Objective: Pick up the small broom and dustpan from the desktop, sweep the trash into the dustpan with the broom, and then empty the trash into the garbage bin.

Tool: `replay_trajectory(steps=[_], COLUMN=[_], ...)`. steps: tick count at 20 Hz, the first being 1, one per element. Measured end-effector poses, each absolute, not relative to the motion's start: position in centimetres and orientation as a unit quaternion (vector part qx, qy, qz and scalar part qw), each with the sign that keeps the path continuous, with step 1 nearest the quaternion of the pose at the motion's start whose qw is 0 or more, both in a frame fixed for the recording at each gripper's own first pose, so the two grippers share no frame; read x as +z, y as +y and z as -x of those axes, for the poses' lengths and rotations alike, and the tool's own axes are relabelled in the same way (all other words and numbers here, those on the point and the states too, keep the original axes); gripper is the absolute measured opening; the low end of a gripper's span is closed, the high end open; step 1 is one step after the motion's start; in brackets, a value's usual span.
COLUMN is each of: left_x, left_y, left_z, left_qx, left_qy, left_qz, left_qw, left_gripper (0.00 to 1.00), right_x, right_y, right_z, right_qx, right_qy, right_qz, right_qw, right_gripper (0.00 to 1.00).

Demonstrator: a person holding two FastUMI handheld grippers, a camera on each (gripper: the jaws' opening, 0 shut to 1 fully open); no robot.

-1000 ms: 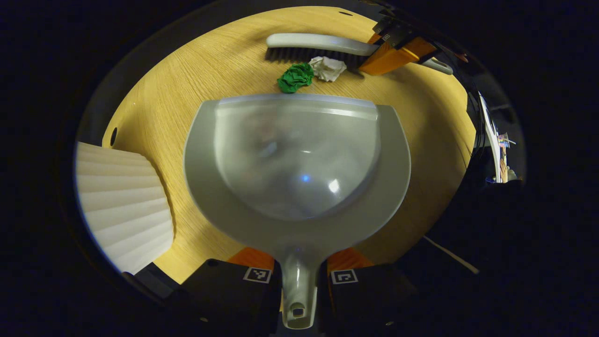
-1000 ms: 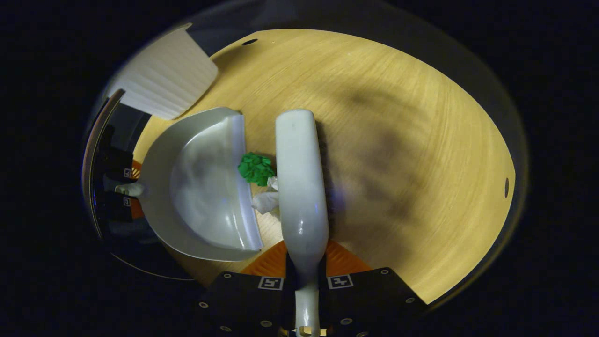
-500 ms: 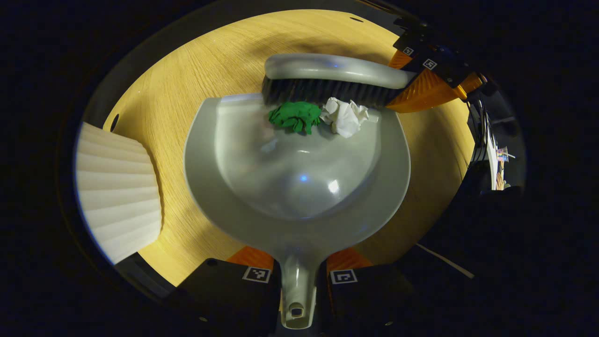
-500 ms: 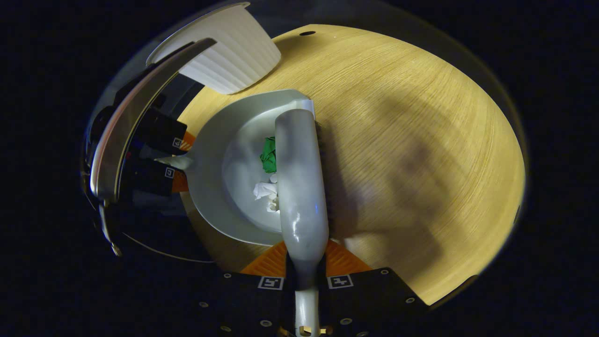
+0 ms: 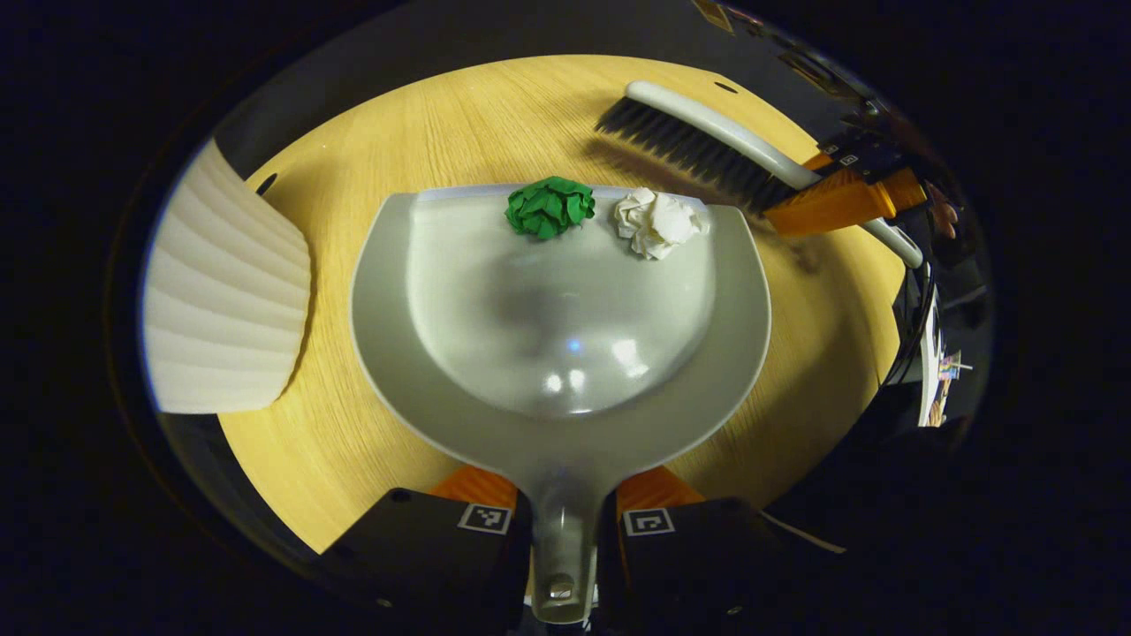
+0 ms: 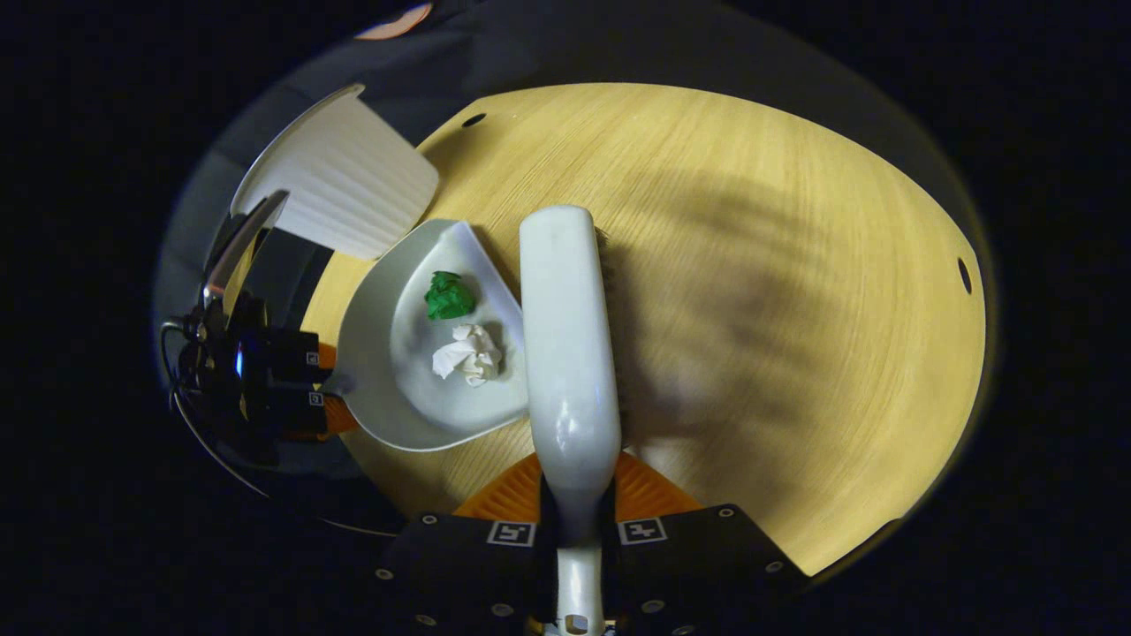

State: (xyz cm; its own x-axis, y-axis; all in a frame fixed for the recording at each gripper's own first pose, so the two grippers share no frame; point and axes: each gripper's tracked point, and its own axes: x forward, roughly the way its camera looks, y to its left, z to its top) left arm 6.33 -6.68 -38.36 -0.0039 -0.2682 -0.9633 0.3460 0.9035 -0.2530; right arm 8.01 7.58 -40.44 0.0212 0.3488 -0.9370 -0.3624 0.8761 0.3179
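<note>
Nearest item: left gripper (image 5: 565,512), both fingers pinched on the handle of the dustpan (image 5: 565,353), which projects forward from it over the desktop (image 5: 371,132). Right gripper (image 6: 573,495): fingers likewise clamped, on the handle of the small broom (image 6: 565,336), whose head runs straight ahead along the gripper's line with the bristles on its far-right side. Contents of the dustpan, taken as the landmark: one green paper ball (image 5: 550,207) and one white paper ball (image 5: 658,223), side by side just inside the front lip, the green to the left, neither far back in the bowl. Beyond the lip and to the dustpan's right: the broom (image 5: 707,141), clear of the pan and apart from both balls, held by the right gripper (image 5: 839,190). To the dustpan's left and close beside it: the garbage bin (image 5: 225,291), white and ribbed. In the right gripper view the bin (image 6: 340,199) stands just past the pan's far end, with the left gripper (image 6: 309,384) at the pan's handle. Status, as judged: sweeping appears complete, no trash on the desktop; the step in hand is carrying the pan to the bin. Handling advice: both balls sit near the open lip, so tip the handle down and lip up first to roll them rearward, carry level or lip-high, bring the lip over the bin's opening, then tilt forward. Hold the broom aside.
</note>
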Motion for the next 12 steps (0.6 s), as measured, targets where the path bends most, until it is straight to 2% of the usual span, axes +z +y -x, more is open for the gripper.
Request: replay_trajectory(steps=[3,7,12], left_x=[-37.6,-36.7,-36.2], left_y=[-7.2,-7.7,-8.3], left_z=[-6.3,-6.2,-6.6], left_qx=[-0.187,-0.157,-0.142], left_qy=[0.652,0.637,0.633], left_qz=[-0.003,0.019,0.071], left_qw=[0.735,0.754,0.758], left_gripper=[0.31,0.32,0.31], right_x=[-40.2,-42.8,-47.3], right_y=[5.4,4.8,6.0], right_z=[-6.6,-2.1,2.5], right_qx=[0.186,0.11,0.068], right_qy=[0.653,0.671,0.69], right_qz=[-0.02,-0.048,-0.047], right_qw=[0.734,0.732,0.72], right_gripper=[0.19,0.19,0.19])
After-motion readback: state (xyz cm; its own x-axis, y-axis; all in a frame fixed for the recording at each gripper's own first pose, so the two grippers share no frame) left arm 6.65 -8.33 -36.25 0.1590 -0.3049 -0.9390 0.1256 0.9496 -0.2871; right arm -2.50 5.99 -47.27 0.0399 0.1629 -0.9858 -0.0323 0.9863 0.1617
